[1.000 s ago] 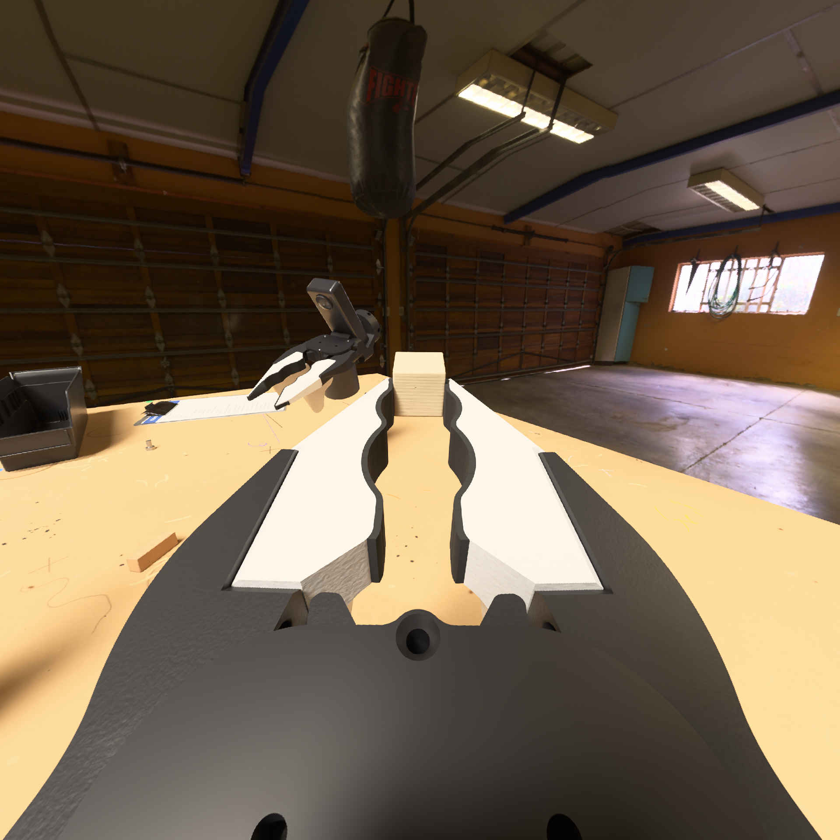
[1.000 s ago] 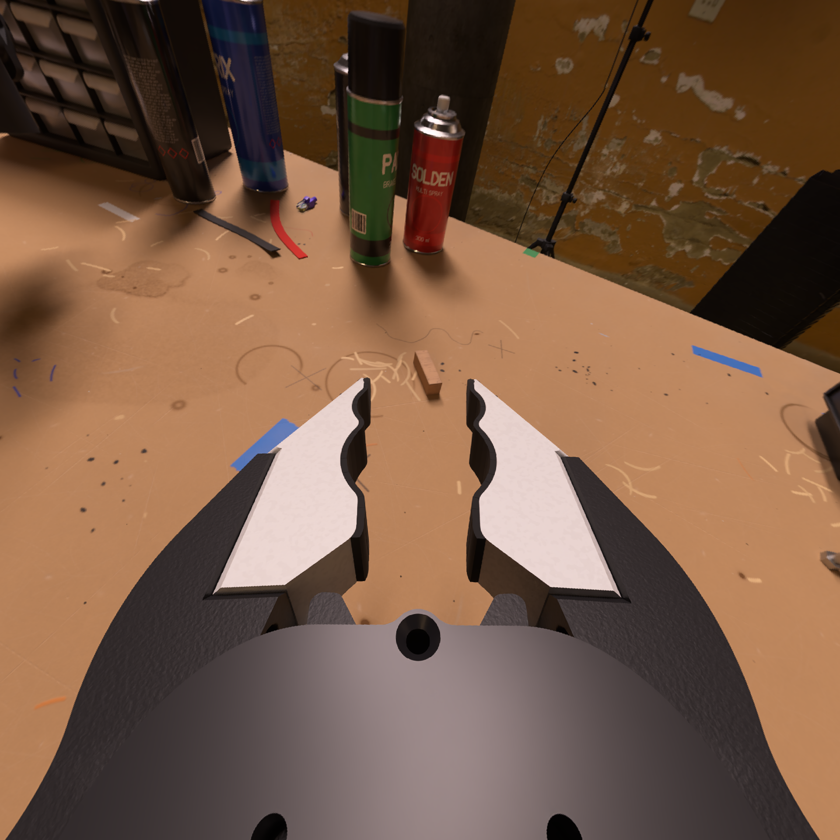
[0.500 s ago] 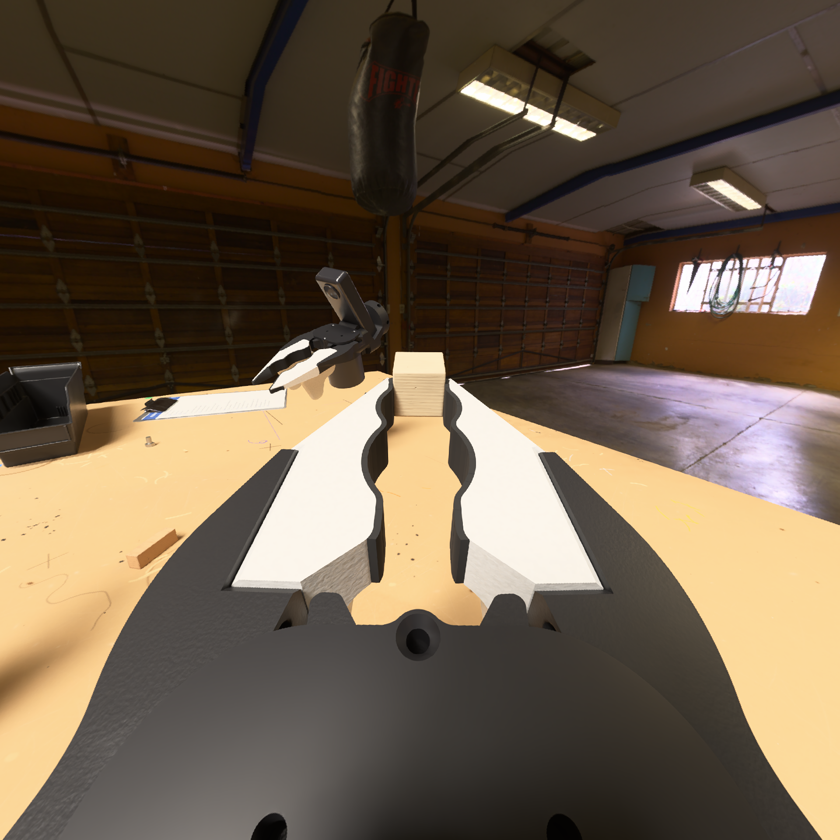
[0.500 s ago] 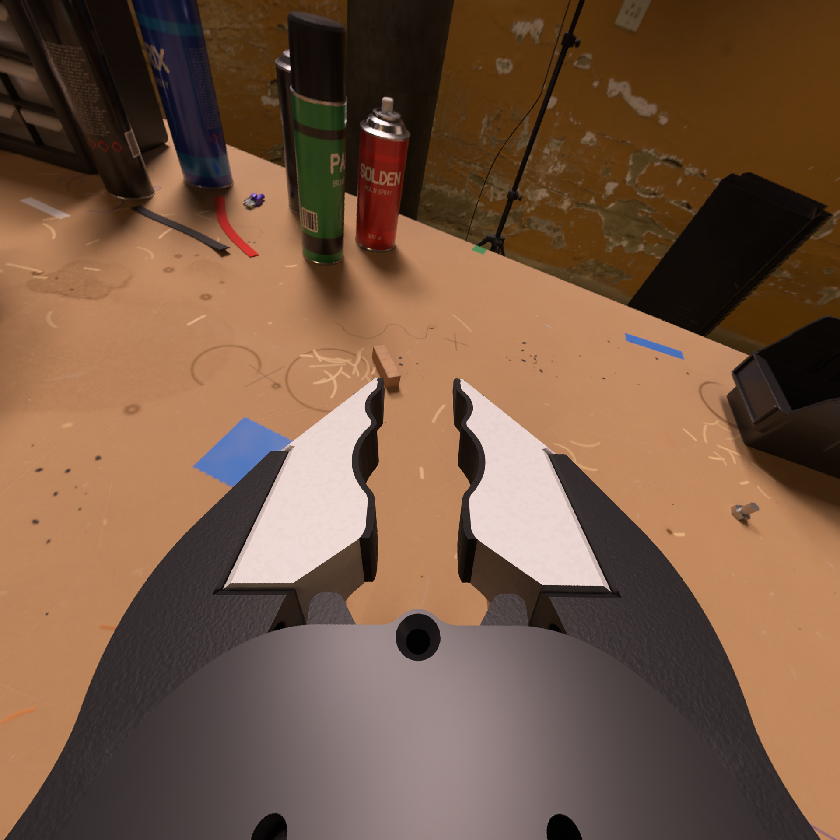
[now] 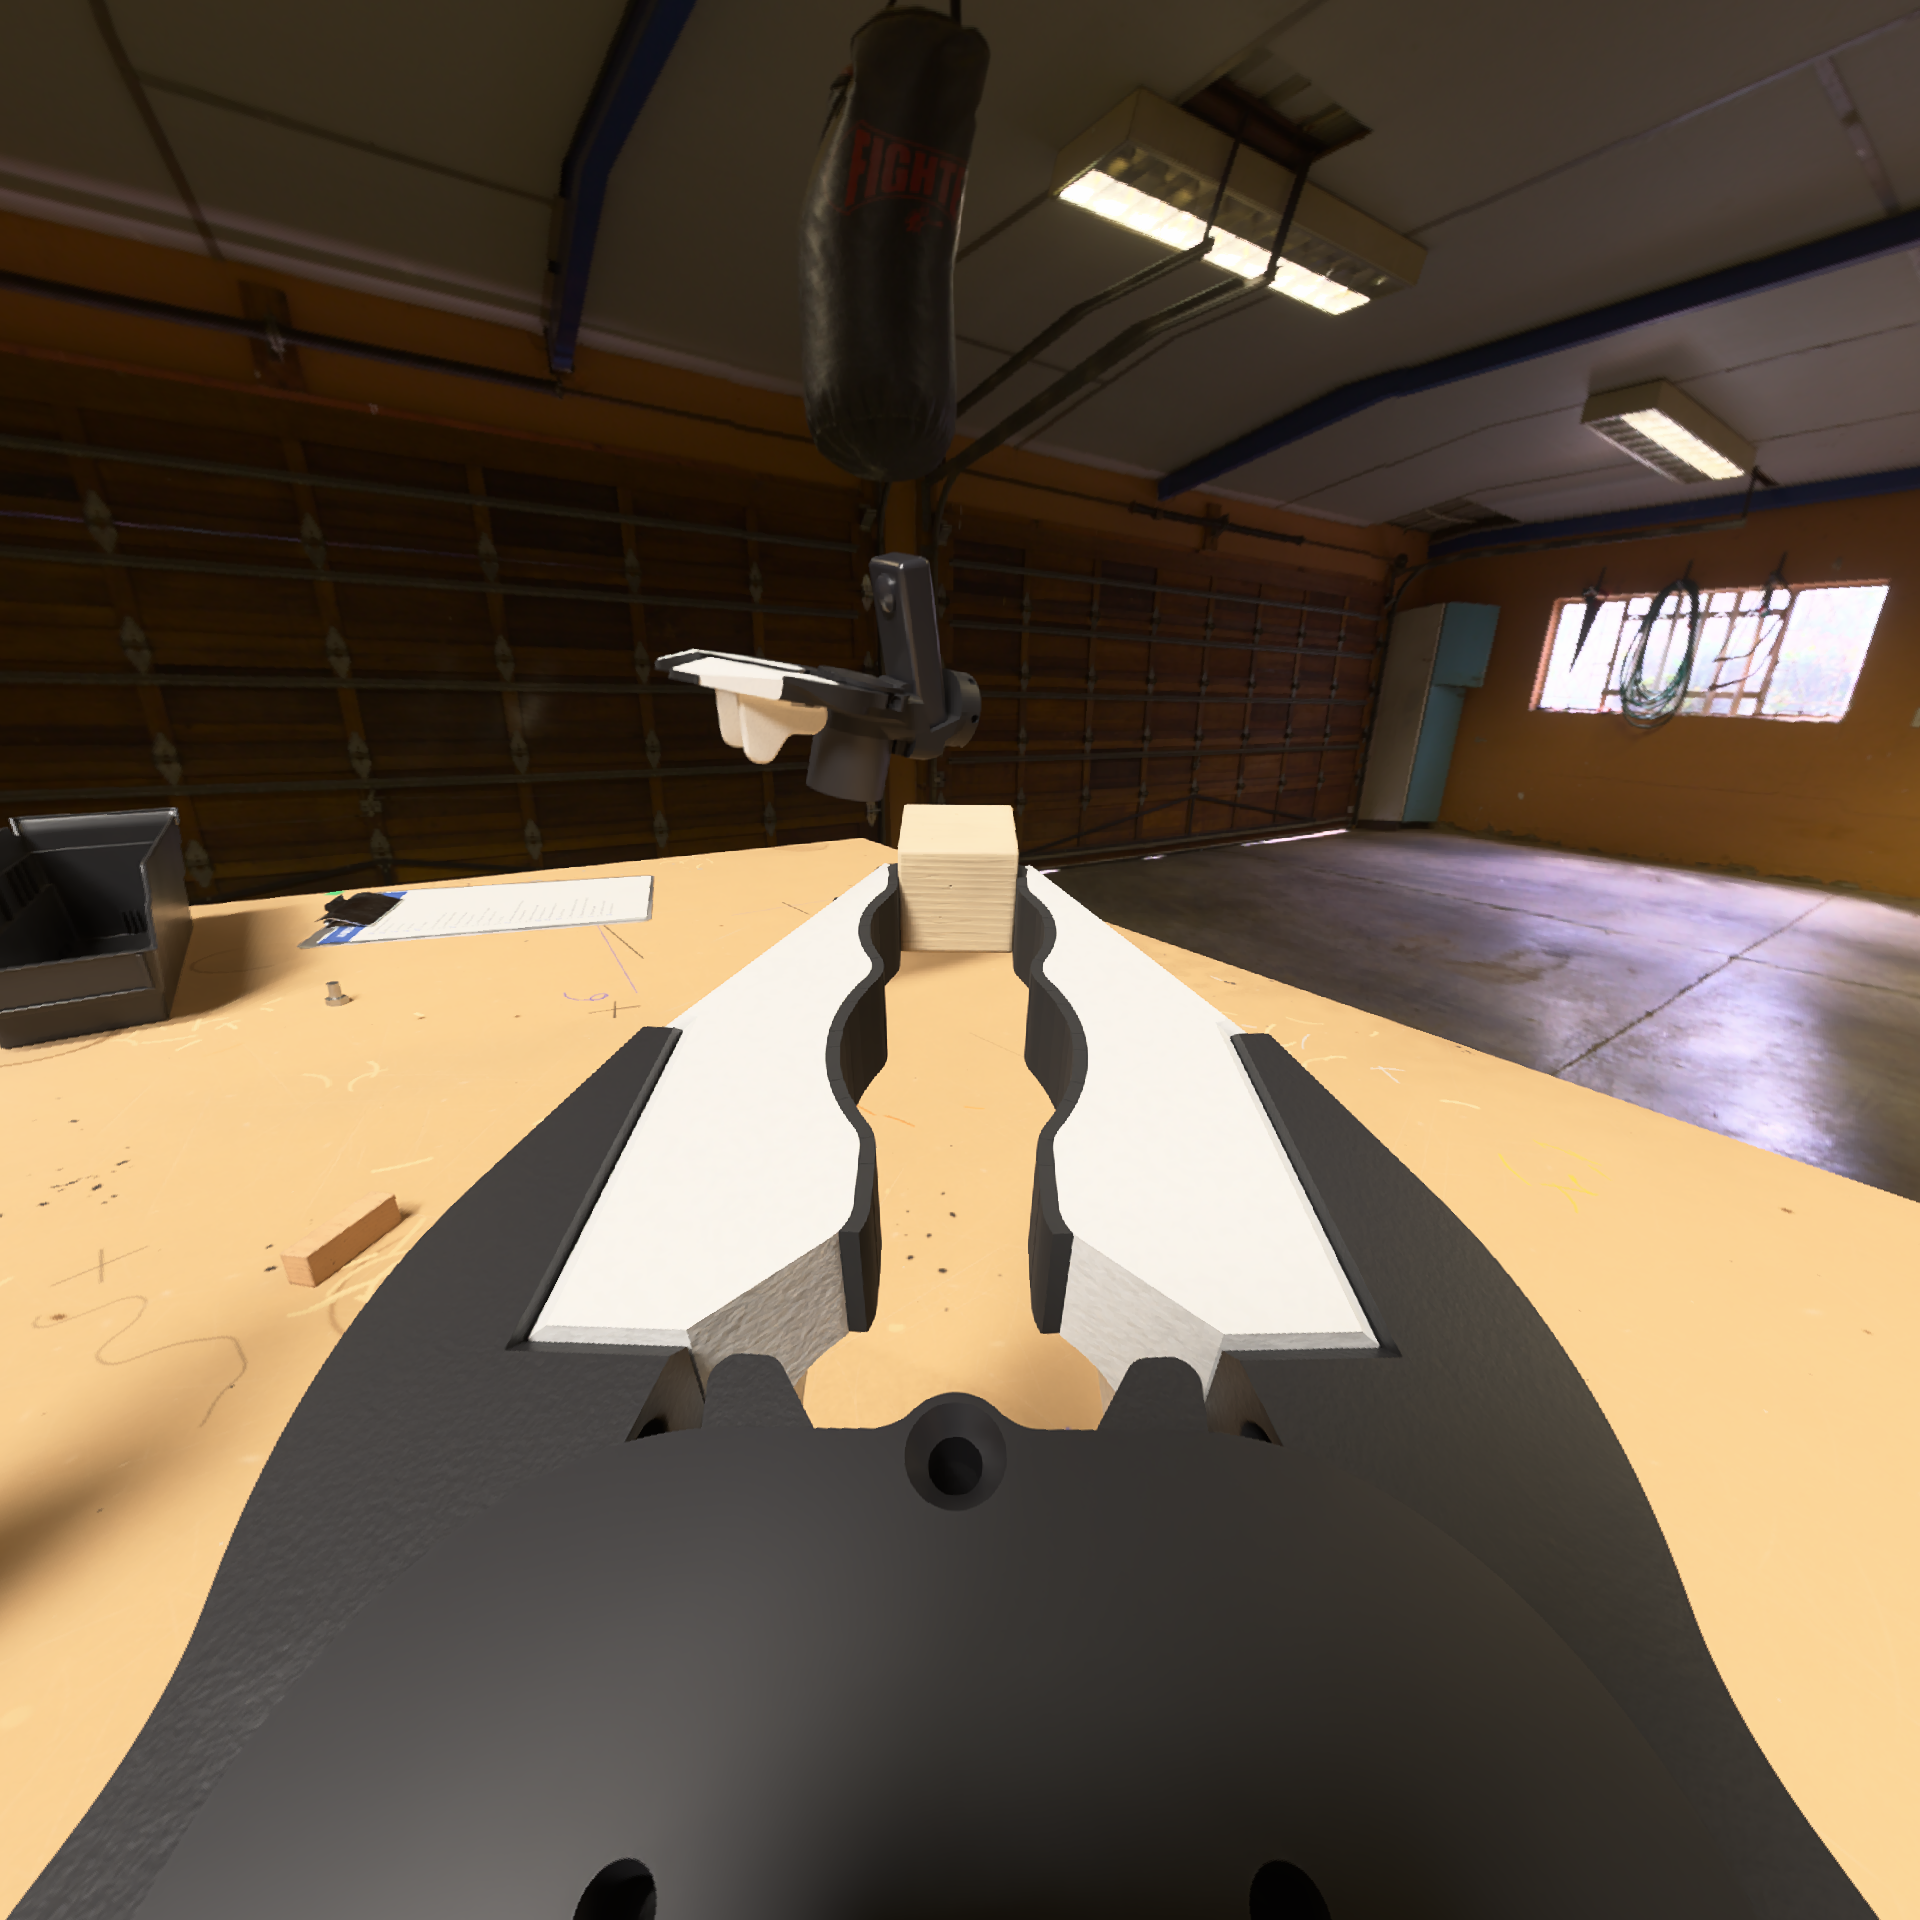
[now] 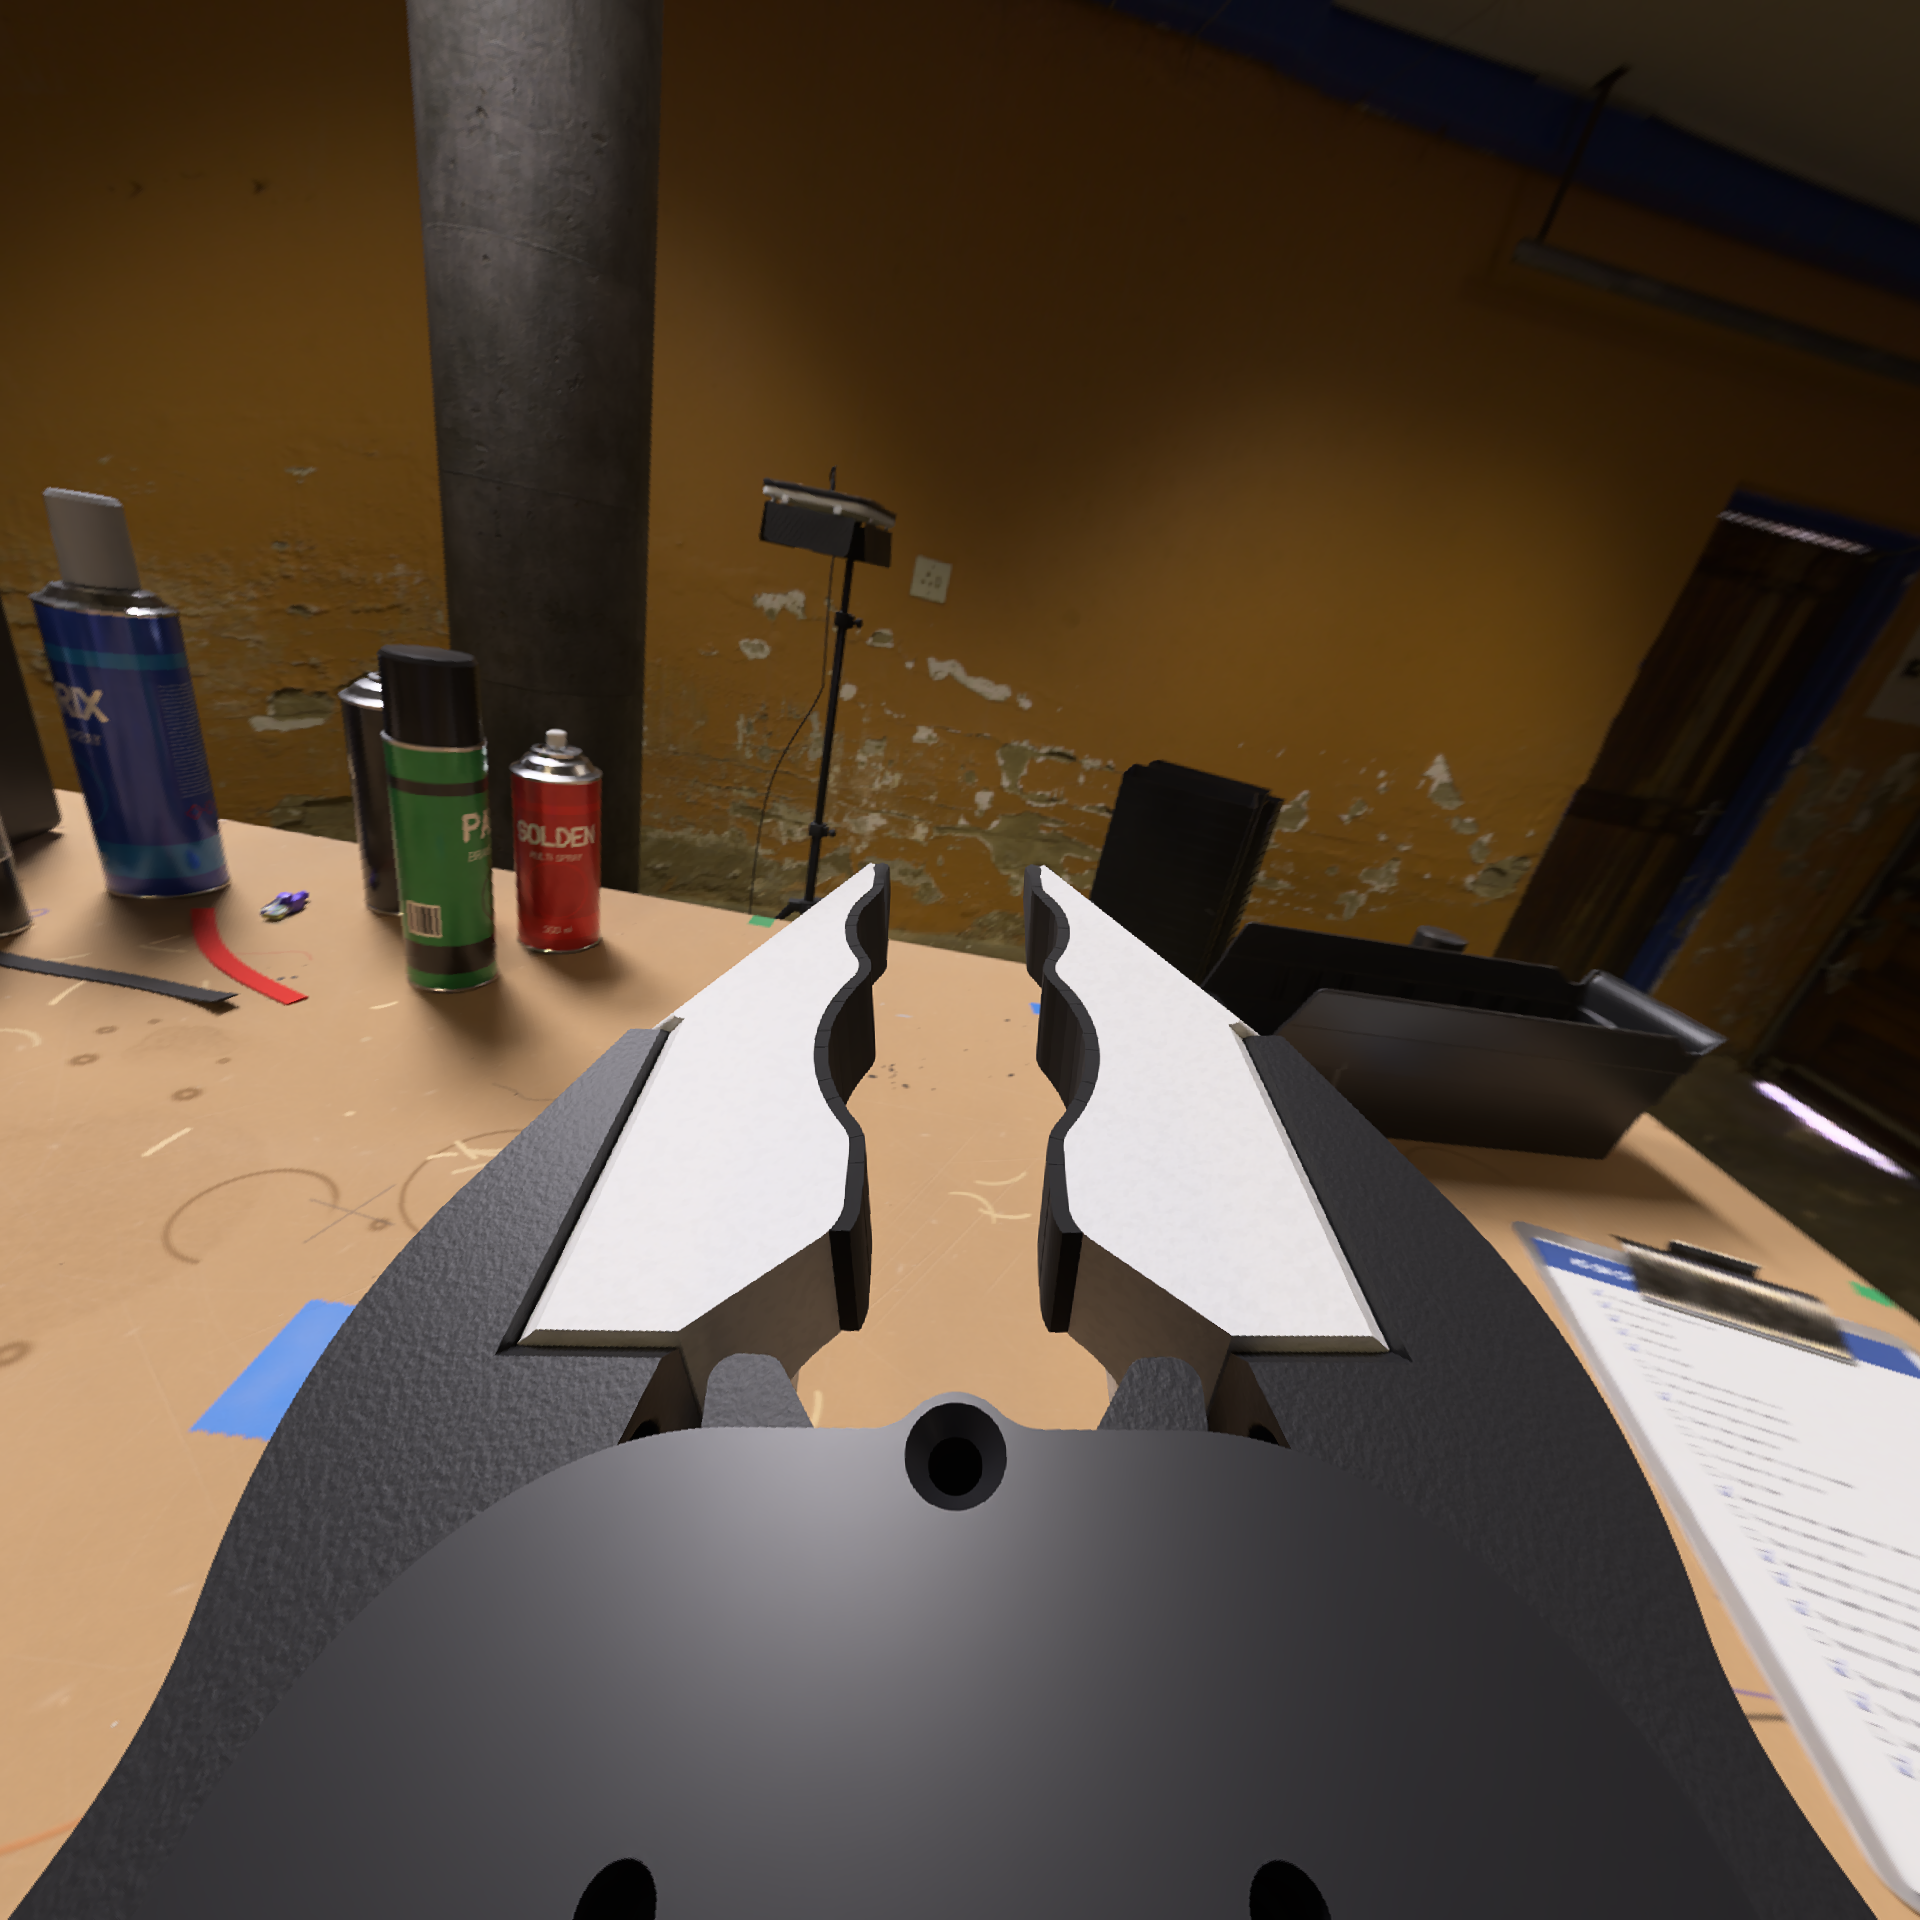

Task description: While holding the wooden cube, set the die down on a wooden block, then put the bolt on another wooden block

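Note:
My left gripper is shut on the pale wooden cube, held at its fingertips just above the bench. A small wooden block lies on the bench to the left. A small metal bolt stands farther back left. My right gripper is open and empty, level and well above the bench. It also shows in the left wrist view, hovering behind and above the cube. No die is in view.
A black bin and a clipboard sit at the back left; they also show in the right wrist view, bin and clipboard. Spray cans, green and red, stand at the far bench edge. Blue tape marks the bench.
My right gripper has risen, levelled out and swung to the right, away from the wooden block, and its jaws have narrowed. My left gripper has held still with the cube.

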`<action>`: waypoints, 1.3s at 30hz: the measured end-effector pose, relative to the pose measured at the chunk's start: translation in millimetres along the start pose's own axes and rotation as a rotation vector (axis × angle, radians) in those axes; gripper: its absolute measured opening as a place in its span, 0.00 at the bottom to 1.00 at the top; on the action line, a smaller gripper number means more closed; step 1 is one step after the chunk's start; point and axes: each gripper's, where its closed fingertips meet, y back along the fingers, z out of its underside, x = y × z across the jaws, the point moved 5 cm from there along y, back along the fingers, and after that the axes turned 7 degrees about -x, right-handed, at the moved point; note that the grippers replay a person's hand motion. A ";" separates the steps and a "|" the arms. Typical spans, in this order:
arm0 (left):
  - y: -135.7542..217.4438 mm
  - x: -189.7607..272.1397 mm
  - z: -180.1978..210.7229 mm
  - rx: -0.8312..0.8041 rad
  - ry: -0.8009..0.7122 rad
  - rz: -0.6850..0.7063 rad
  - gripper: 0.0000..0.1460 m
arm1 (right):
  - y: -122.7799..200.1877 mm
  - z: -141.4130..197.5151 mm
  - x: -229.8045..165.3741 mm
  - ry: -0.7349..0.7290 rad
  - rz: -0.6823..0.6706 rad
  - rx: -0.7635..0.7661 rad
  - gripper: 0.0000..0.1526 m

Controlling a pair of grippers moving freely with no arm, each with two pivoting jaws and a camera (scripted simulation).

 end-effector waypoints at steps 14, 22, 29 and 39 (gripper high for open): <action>-2.4 -4.4 4.3 -0.008 0.018 -0.004 0.14 | 6.3 -5.2 17.8 0.029 0.057 -0.053 0.30; -2.7 -1.9 2.6 -0.001 0.009 -0.001 0.14 | -129.2 72.0 62.8 -0.057 0.011 -0.573 0.33; -1.8 -1.4 1.9 0.005 0.008 -0.001 0.14 | -216.8 155.0 127.3 -0.138 0.076 -0.798 0.34; -2.3 -8.4 6.7 -0.013 0.031 -0.015 0.14 | -235.7 218.2 175.3 -0.295 0.022 -1.012 0.32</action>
